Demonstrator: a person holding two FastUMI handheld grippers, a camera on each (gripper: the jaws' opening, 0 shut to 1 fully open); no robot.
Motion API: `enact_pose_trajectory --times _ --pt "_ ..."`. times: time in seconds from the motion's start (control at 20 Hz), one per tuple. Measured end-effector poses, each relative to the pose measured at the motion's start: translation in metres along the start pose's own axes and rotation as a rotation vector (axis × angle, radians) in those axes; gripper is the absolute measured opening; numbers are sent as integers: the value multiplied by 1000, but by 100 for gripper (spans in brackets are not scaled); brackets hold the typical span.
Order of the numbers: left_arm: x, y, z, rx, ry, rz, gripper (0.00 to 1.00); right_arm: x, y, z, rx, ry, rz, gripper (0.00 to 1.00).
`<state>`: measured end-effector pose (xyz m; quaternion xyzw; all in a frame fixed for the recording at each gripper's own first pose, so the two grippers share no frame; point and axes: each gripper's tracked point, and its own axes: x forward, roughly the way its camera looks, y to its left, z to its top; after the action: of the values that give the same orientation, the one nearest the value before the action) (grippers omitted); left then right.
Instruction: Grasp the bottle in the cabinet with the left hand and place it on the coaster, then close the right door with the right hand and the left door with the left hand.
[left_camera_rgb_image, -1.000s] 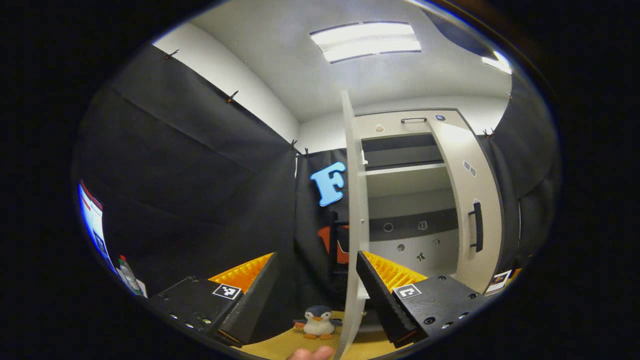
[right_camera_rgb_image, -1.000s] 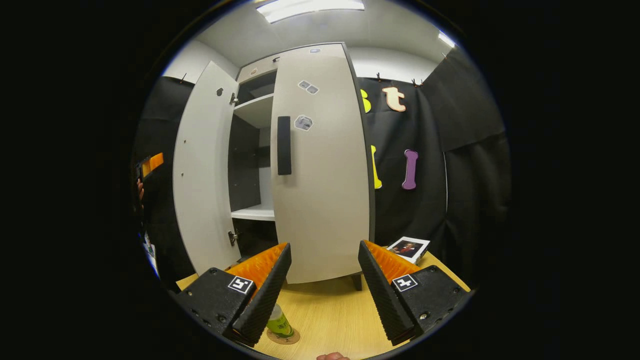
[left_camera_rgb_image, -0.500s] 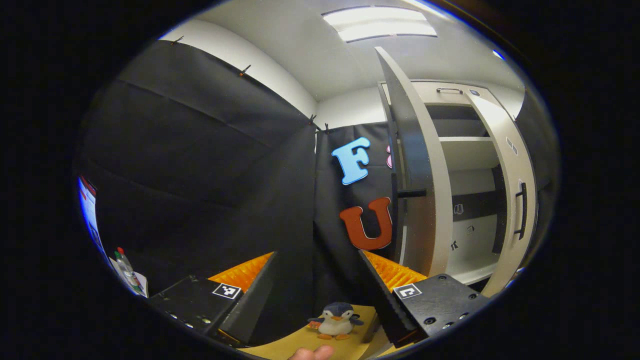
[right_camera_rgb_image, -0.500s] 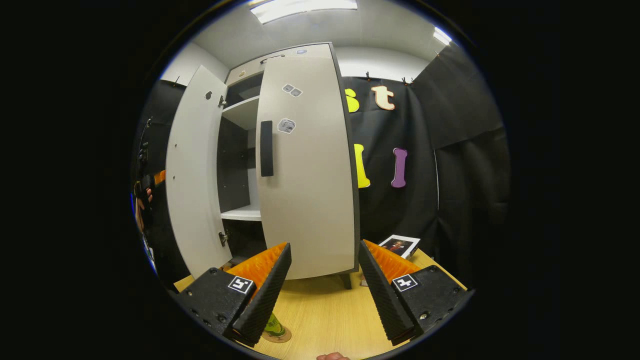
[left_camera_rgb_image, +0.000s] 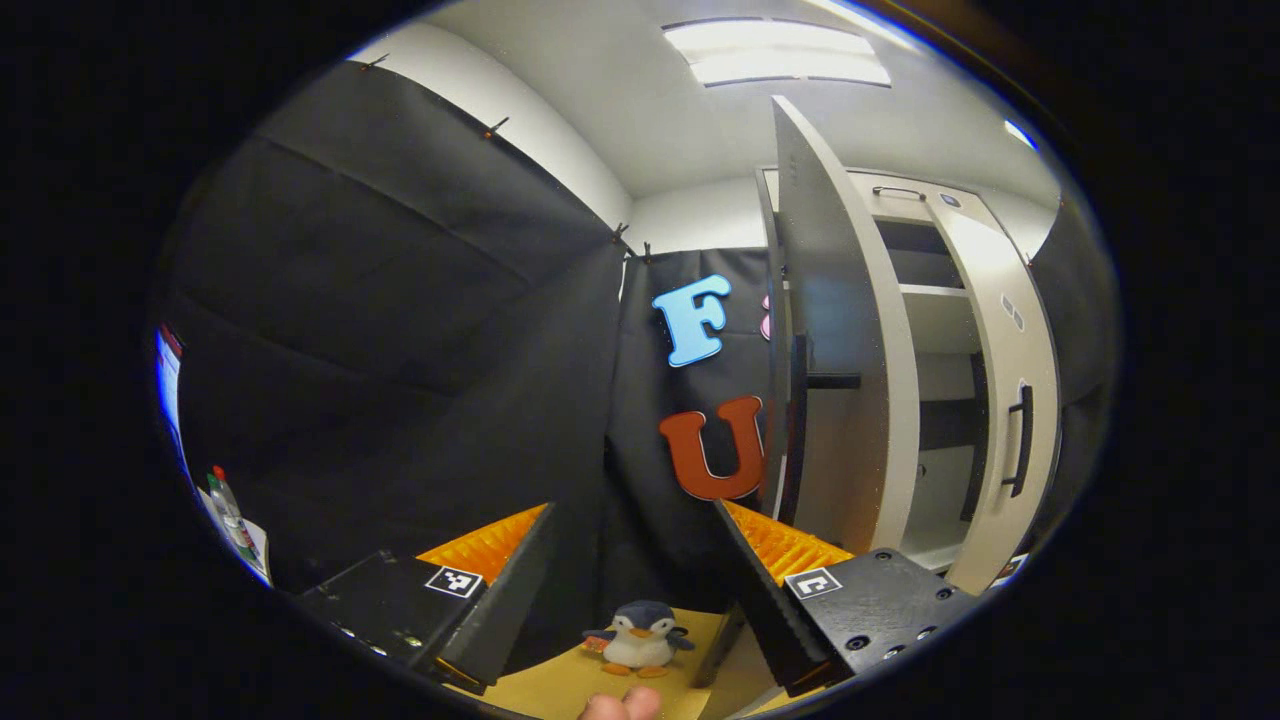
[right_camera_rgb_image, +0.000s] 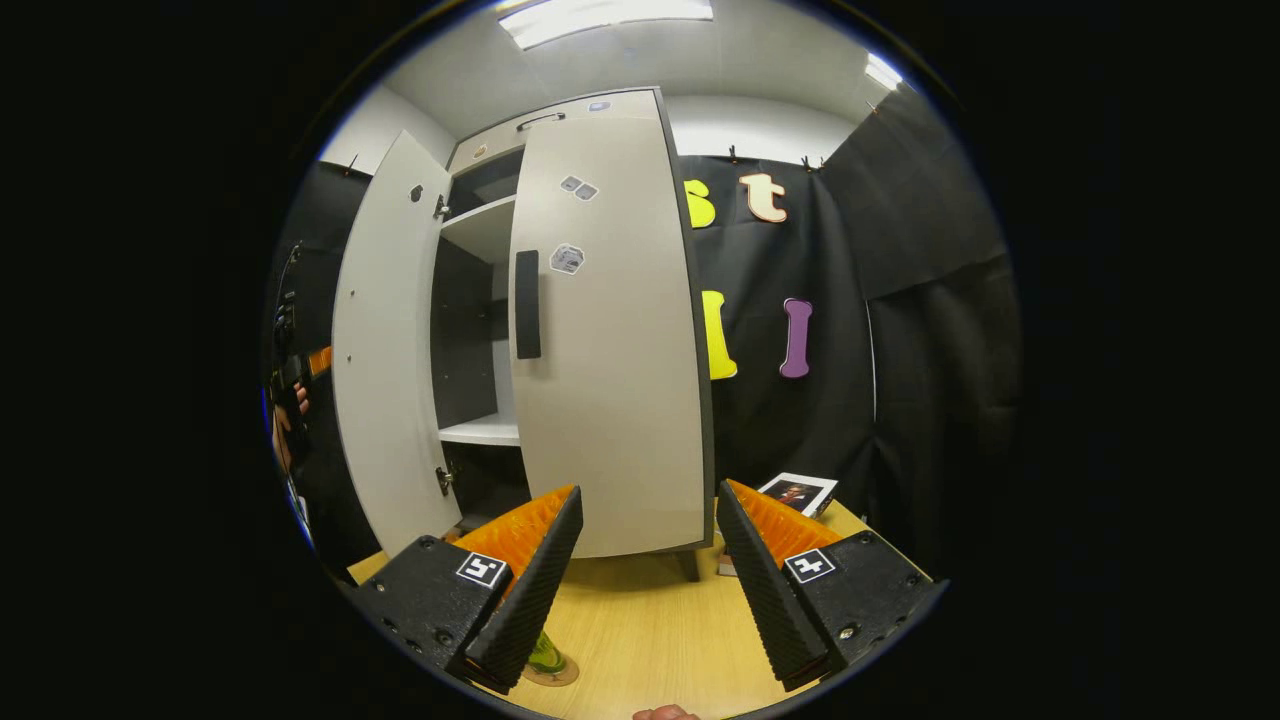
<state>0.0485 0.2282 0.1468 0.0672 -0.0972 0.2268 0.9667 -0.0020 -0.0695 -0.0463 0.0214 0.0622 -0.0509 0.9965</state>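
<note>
both tongs gape wide and empty. the bottle sits on its coaster. the left door stands open; the left gripper, outside it, could glance off its edge.

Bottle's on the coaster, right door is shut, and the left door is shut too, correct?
Not quite: the left door is open, swung out from the cabinet, as the right gripper view shows. The bottle is on the coaster and the right door is shut.
</note>
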Motion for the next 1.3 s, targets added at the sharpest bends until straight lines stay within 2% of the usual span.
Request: enact_pose_trajectory --times 0.05,0.1,0.15,0.45,0.5,0.6,0.65,0.7,0.75,0.8,0.95,1.0,1.05,1.1,1.2,1.25,1.3 --pt "-2 -10 1 4 1 -17 94 0 2 1 0 -3 5 83" --pt "-5 -24 0 9 0 -38 89 -1 3 3 -5 -8 6 83" --pt "-8 -39 -1 9 0 -66 99 -2 3 3 -10 -11 5 83" --pt "-14 -92 -9 -70 17 -218 99 -9 -4 2 -1 -6 -21 83" --pt "-12 -100 -8 -75 15 -242 94 -11 -8 3 3 -7 -29 83" --pt "-10 -118 -7 -69 13 -298 94 -13 -13 5 9 -9 -41 83" --pt "-11 -127 -8 -63 13 -326 99 -13 -16 6 6 -11 -50 83" --pt "-13 -132 -6 -58 7 -334 94 -14 -19 7 5 -18 -60 83" --pt "-15 -131 0 -54 -16 -325 94 -16 -20 9 8 -25 -63 83" --pt "-16 -131 7 -45 -44 -318 99 -17 -21 10 13 -31 -67 83" --pt "-23 -136 13 -18 -80 -322 95 -21 -23 9 18 -31 -75 83" --pt "-27 -140 14 -24 -85 -333 99 -24 -22 9 18 -30 -76 83" --pt "-32 -143 15 -32 -83 -352 95 -25 -21 10 20 -32 -75 83" --pt "-35 -149 12 -33 -75 -369 99 -24 -20 9 26 -32 -72 83" --pt "-40 -151 7 -29 -57 -376 95 -22 -16 7 41 -28 -61 83" --pt "-43 -154 6 -33 -51 -377 99 -20 -13 6 47 -27 -53 83" --pt "-47 -157 3 -45 -41 -382 99 -20 -11 5 48 -24 -48 83"
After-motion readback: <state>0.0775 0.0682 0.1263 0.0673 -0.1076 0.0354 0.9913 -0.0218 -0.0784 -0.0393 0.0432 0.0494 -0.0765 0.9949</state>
